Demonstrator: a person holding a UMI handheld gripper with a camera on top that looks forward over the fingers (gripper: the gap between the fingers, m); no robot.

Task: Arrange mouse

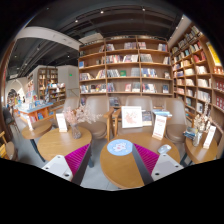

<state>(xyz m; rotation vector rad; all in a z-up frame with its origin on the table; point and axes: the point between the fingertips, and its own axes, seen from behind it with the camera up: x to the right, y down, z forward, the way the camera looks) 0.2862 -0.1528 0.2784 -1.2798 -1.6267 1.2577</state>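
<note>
The gripper (pixel 112 160) stood empty, fingers apart. No mouse showed; at twelve o'clock, a round mat (pixel 120 148) lay on the table (pixel 100 170).

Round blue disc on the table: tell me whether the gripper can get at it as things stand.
Probably yes. The round blue disc lies flat on the wooden table, just ahead of the open gripper, with nothing in between. The white sign cards stand beyond it.
</note>
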